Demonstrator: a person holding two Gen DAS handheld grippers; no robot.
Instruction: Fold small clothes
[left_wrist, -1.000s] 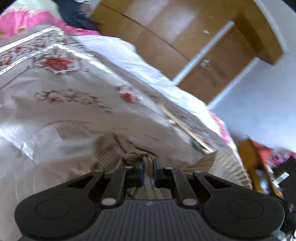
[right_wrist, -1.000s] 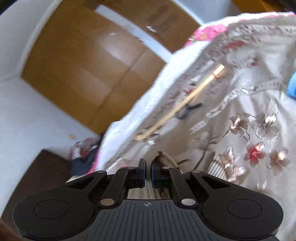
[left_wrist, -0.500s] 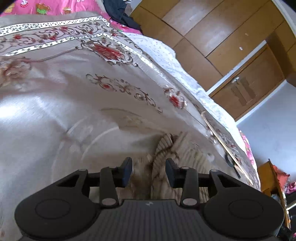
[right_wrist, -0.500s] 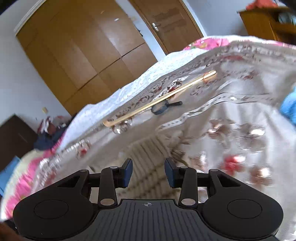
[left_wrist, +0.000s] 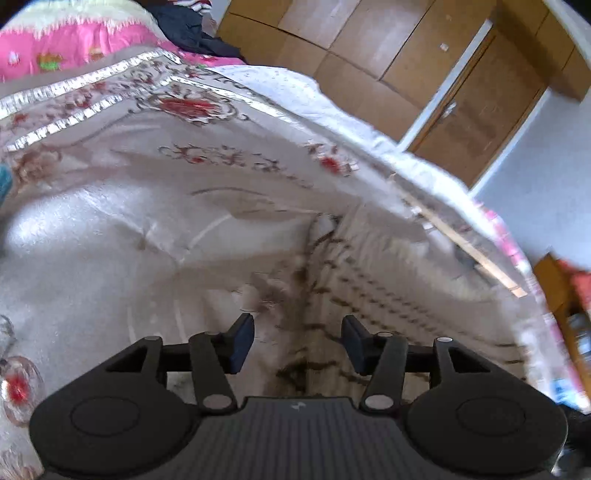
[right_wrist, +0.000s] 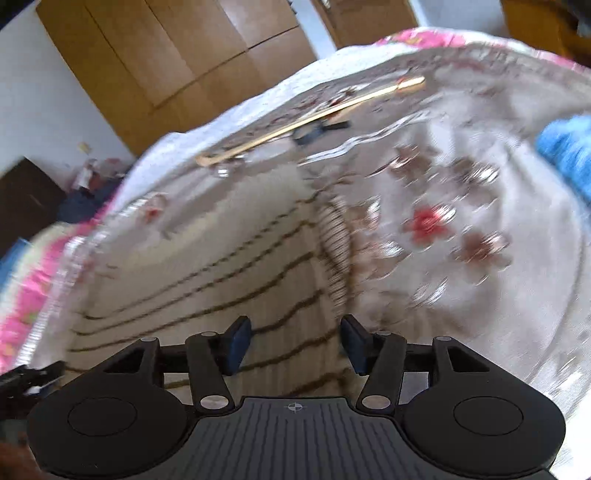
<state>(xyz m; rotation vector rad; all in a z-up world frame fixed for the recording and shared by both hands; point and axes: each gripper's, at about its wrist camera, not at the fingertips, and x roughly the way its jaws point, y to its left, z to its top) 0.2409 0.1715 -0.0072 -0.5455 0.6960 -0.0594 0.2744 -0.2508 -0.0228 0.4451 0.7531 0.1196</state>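
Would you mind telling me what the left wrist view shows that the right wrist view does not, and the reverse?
Only the left wrist view shows the dark clothing heaped at the bed's far end and the open left gripper. Only the right wrist view shows the blue cloth, the dark cabinet and the open right gripper. Both show the striped beige garment lying on the floral bedspread, the wooden stick and the wooden wardrobe.

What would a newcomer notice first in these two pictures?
First, the striped knit garment lying flat on the floral bedspread, right before both open grippers. Then the long wooden stick near the bed's far edge, and the brown wardrobe behind.
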